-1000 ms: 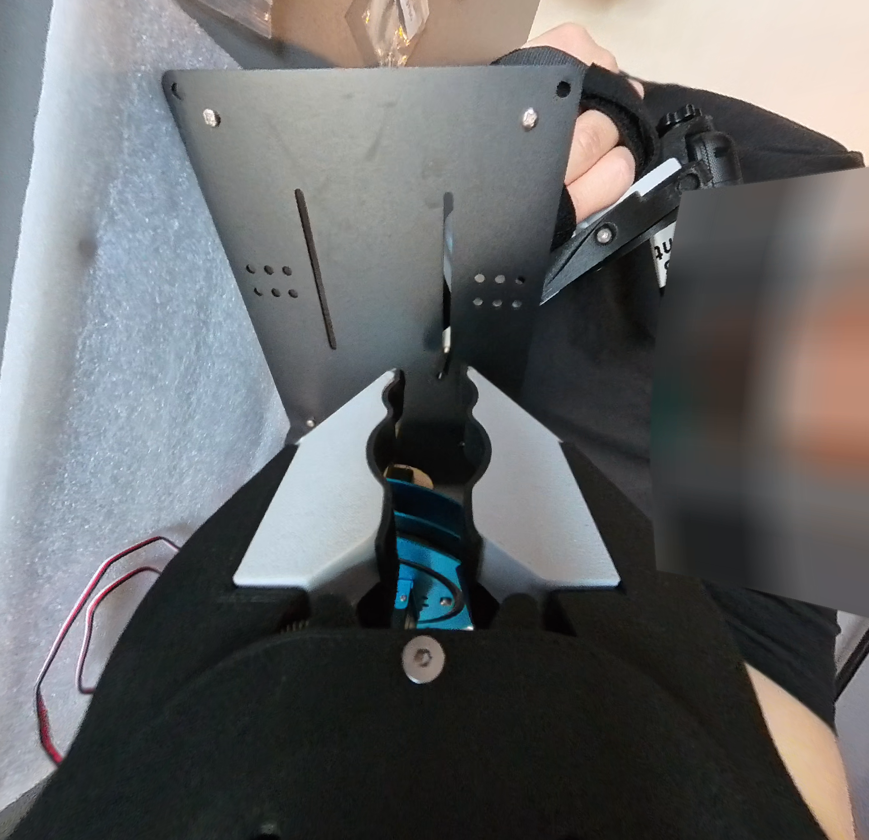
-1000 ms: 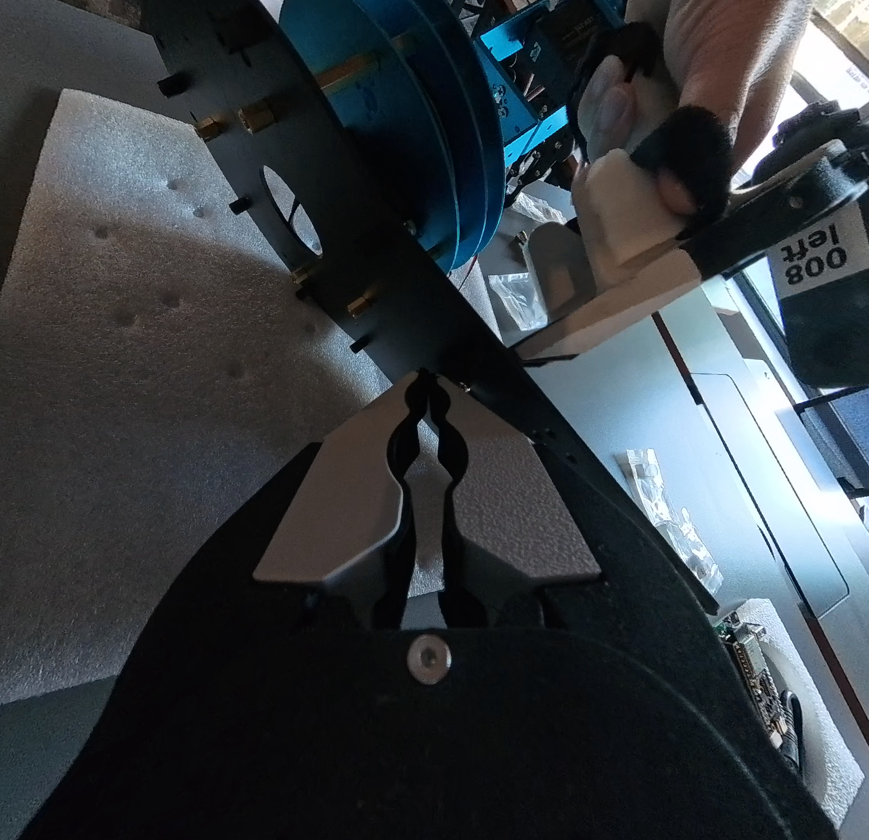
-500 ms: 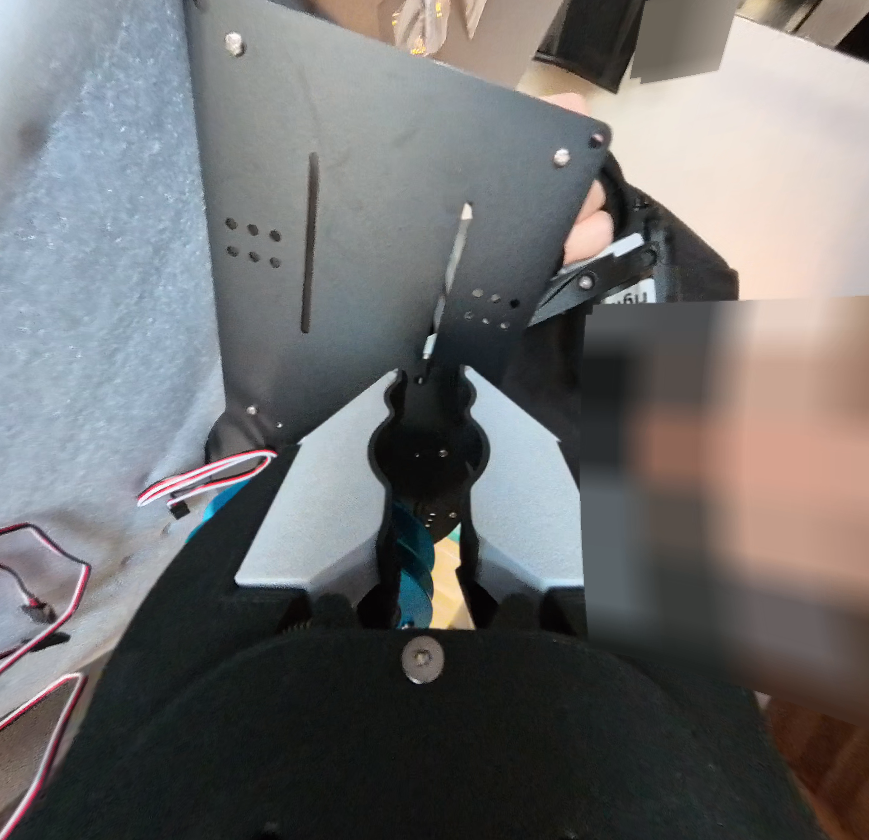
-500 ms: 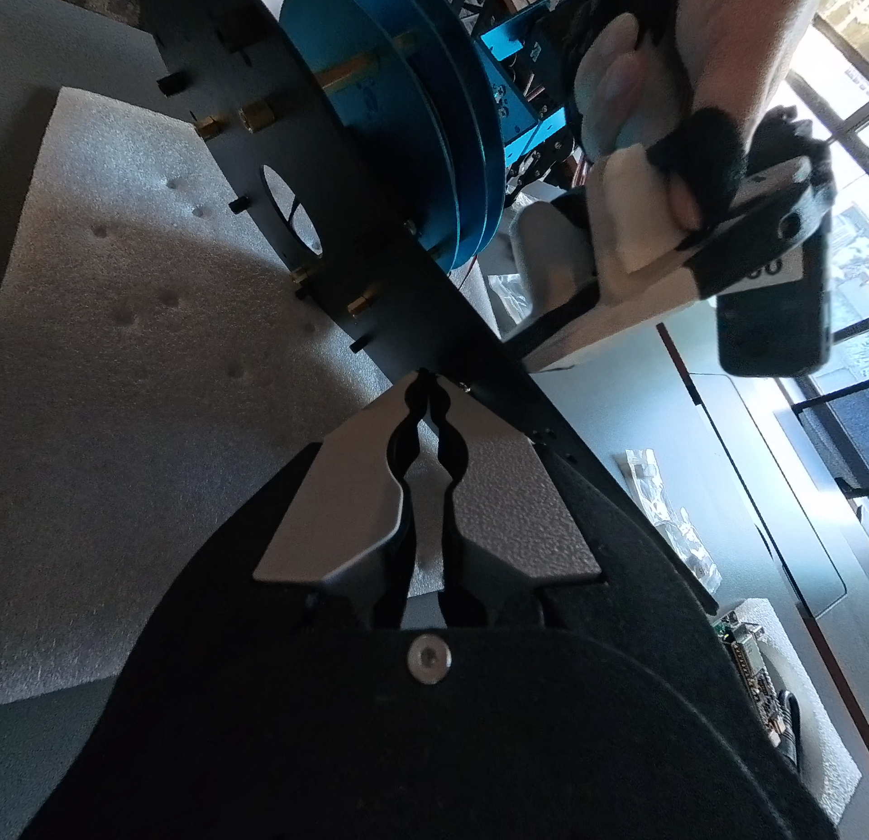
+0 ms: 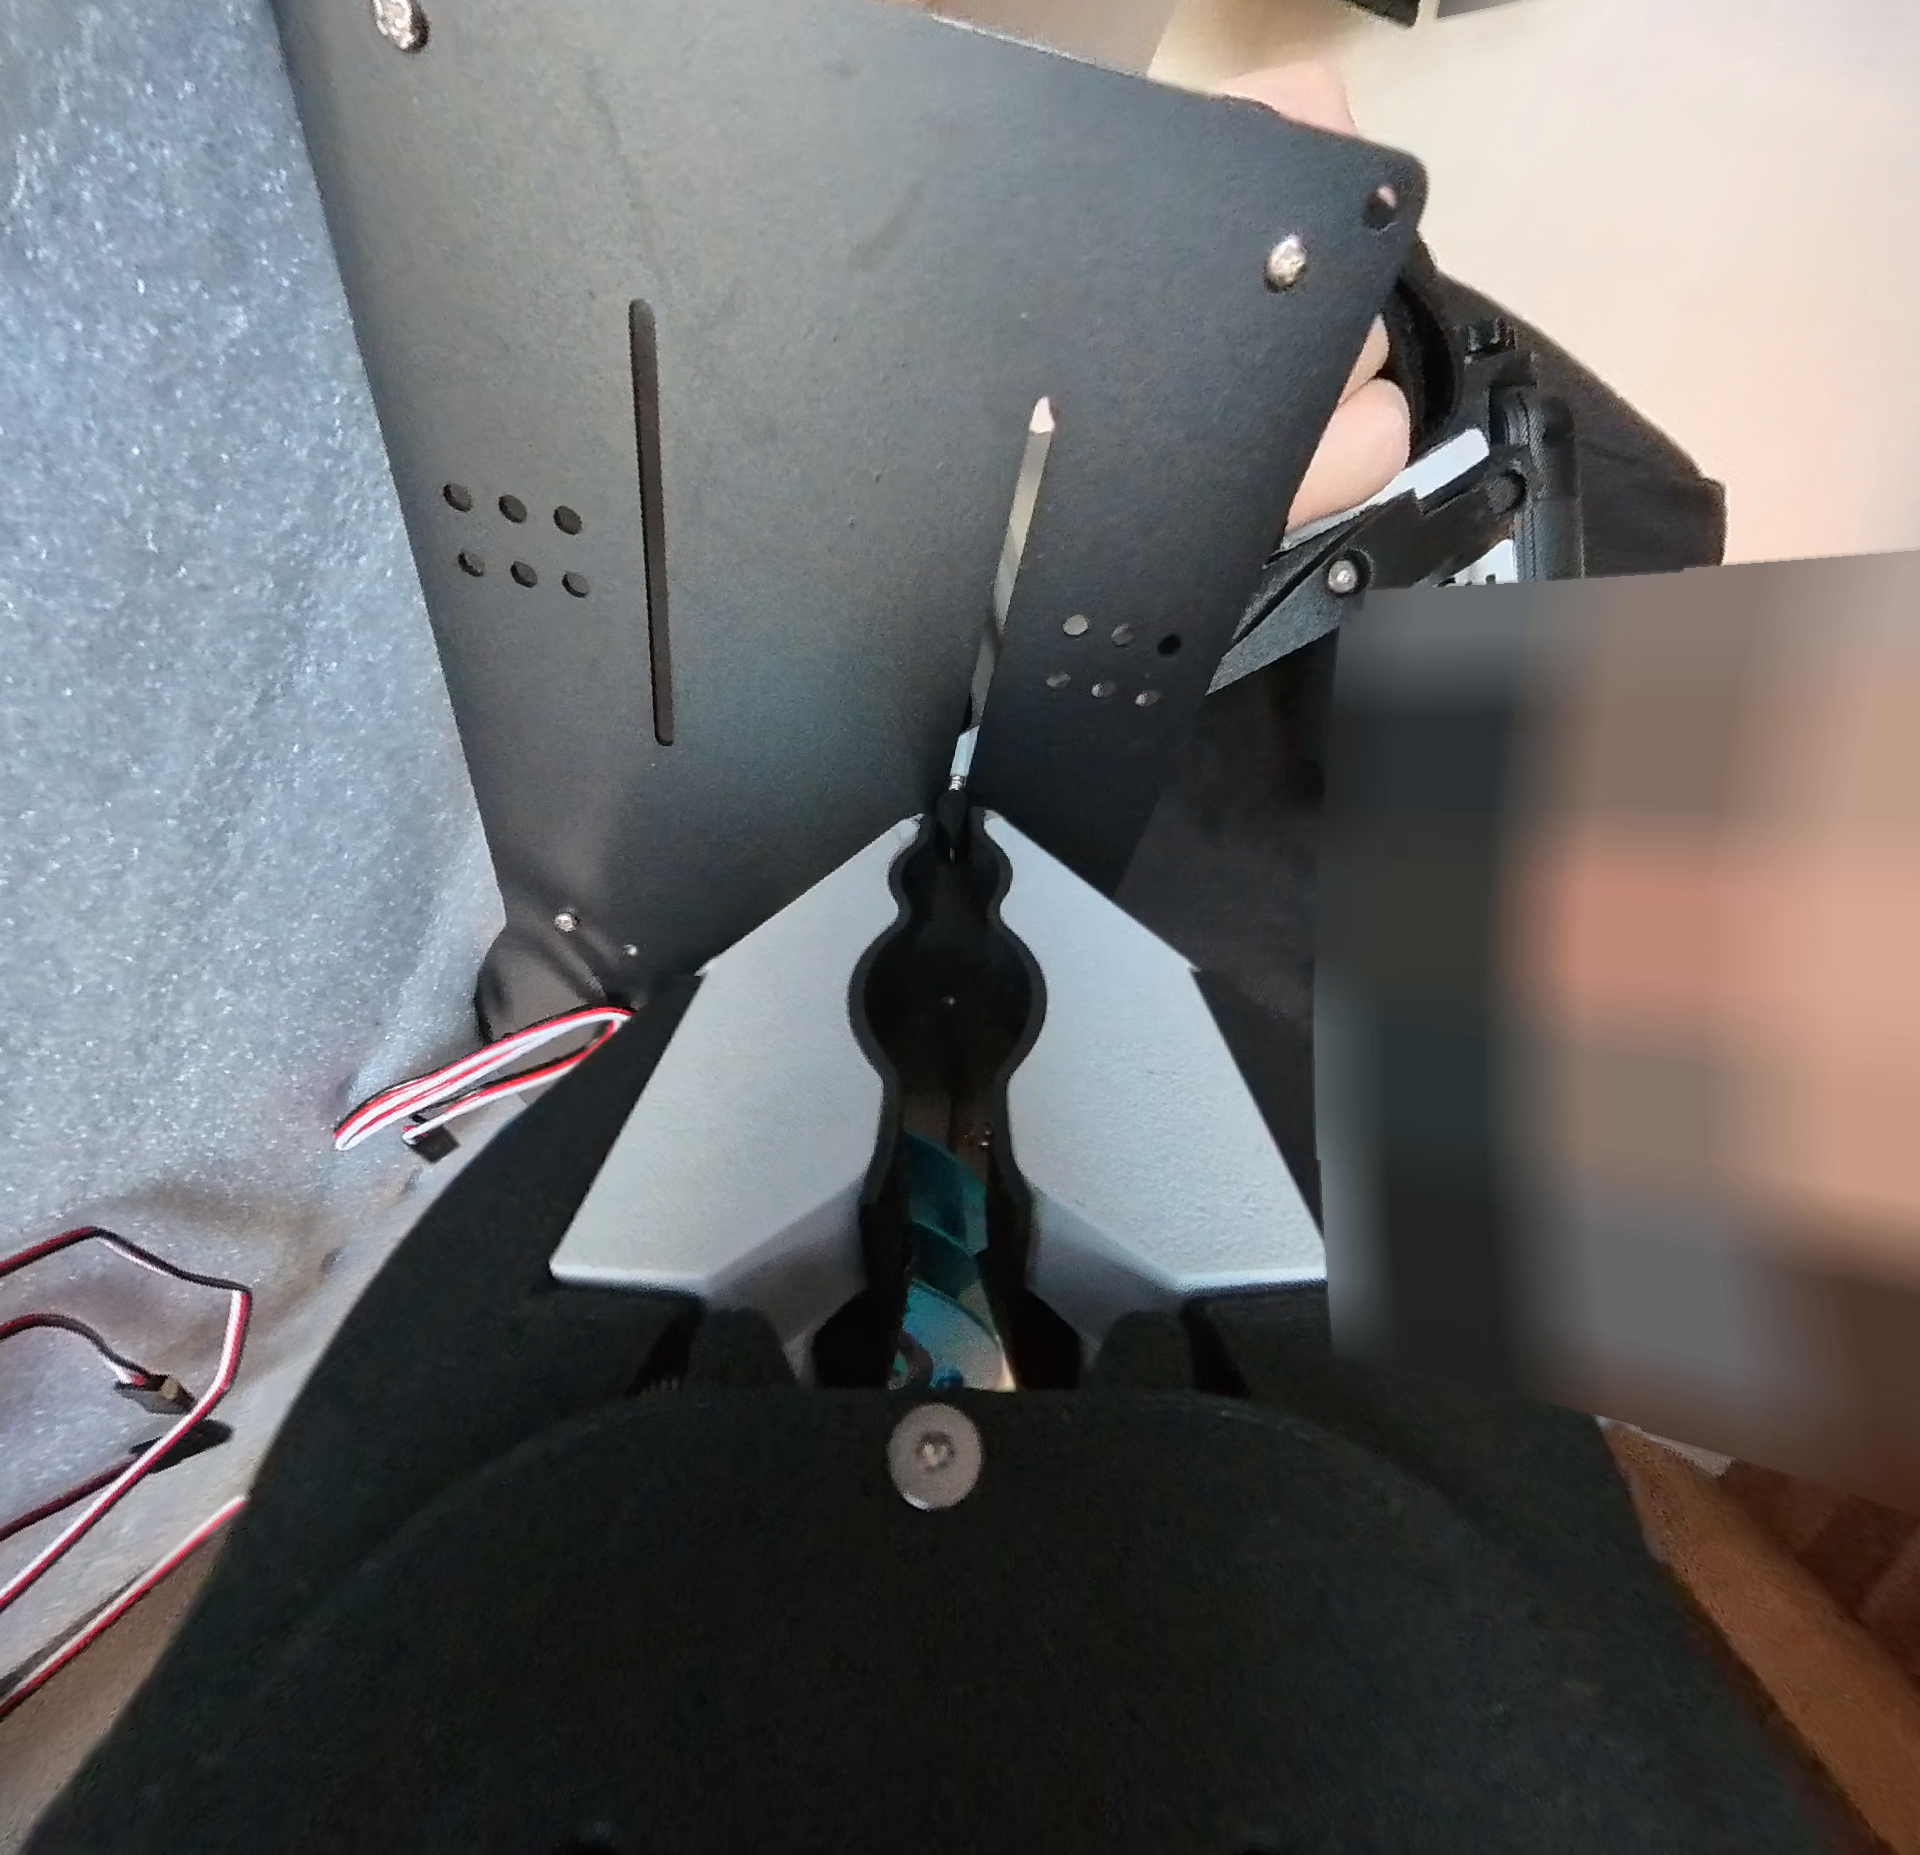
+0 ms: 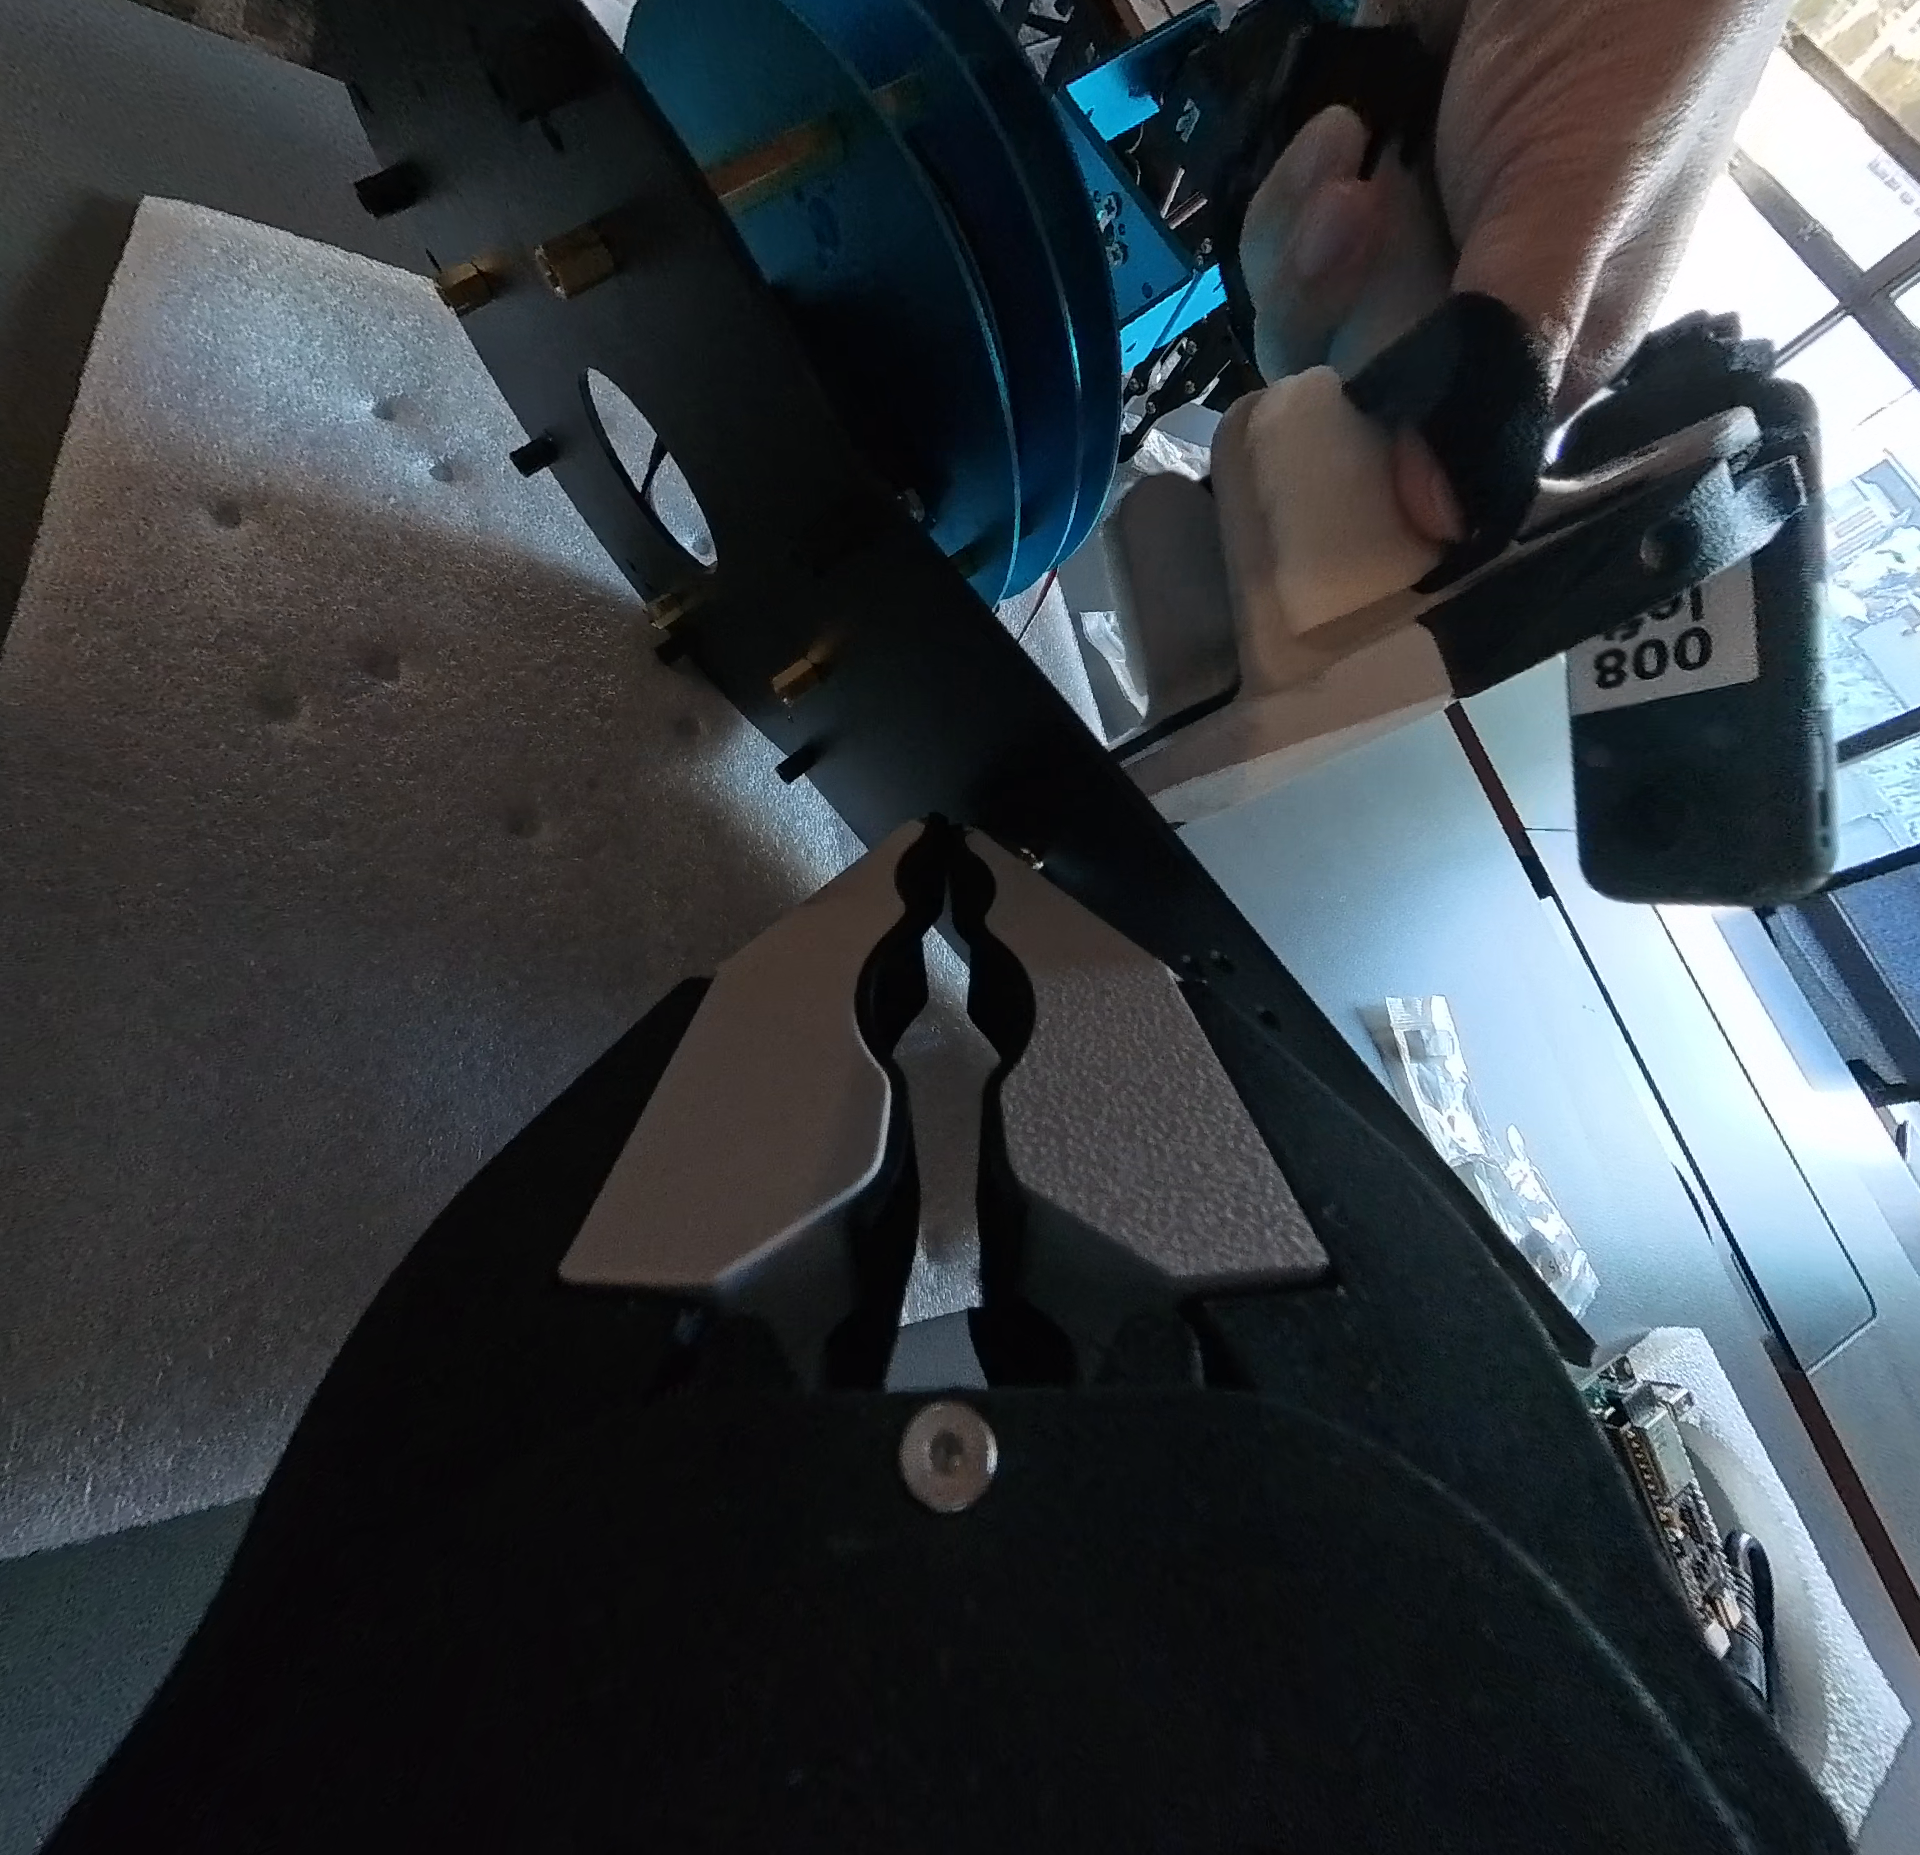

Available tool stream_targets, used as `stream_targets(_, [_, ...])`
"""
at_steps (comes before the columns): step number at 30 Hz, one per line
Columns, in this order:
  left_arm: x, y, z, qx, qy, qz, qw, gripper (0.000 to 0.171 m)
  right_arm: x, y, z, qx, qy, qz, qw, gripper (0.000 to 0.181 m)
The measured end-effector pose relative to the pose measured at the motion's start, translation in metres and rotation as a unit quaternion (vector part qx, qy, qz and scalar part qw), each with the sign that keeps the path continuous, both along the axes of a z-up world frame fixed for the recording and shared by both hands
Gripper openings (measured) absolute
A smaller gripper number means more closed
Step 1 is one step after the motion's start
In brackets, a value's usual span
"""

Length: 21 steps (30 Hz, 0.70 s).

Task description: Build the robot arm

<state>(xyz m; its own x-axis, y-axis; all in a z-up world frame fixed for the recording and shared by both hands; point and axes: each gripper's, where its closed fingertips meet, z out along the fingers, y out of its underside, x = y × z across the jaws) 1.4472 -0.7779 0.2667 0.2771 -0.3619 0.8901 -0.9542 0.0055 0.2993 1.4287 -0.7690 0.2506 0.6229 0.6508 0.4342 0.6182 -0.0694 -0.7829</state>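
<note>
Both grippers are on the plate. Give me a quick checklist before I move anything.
1. Left gripper grip: ok, jaws closed on the black plate edge.
2. Right gripper grip: ok, jaws closed on another edge of the plate.
3. Blue discs fixed to the plate: cannot tell how firmly. They are mounted on its far face.
4. Servo wires free: cannot tell. They emerge at the plate's lower corner and lie on the foam sheet.
5. Brass standoffs in place: ok.
</note>
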Motion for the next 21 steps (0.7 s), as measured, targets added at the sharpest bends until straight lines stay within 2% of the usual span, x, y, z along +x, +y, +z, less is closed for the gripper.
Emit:
stream_targets(1, [0.0, 0.0, 0.0, 0.001, -0.008, -0.007, 1.0, 0.004, 0.0, 0.0, 0.0, 0.0, 0.0, 0.0, 1.0, 0.0])
stream_targets(13, [-0.001, 0.001, -0.001, 0.03, -0.125, -0.082, 0.988, 0.007, 0.0, 0.0, 0.0, -0.002, 0.0, 0.002, 1.0, 0.0])
stream_targets(17, [0.005, 0.003, 0.003, 0.025, -0.108, -0.052, 0.992, 0.029, 0.0, 0.0, 0.0, -0.002, -0.001, 0.002, 1.0, 0.0])
stream_targets(20, [0.009, 0.009, 0.002, 0.026, -0.071, -0.018, 0.997, 0.035, 0.0, 0.0, 0.0, -0.001, -0.003, 0.002, 1.0, 0.0])
stream_targets(21, [0.009, 0.01, 0.003, 0.02, -0.049, -0.006, 0.999, 0.031, 0.0, 0.0, 0.0, -0.001, -0.003, 0.002, 1.0, 0.0])
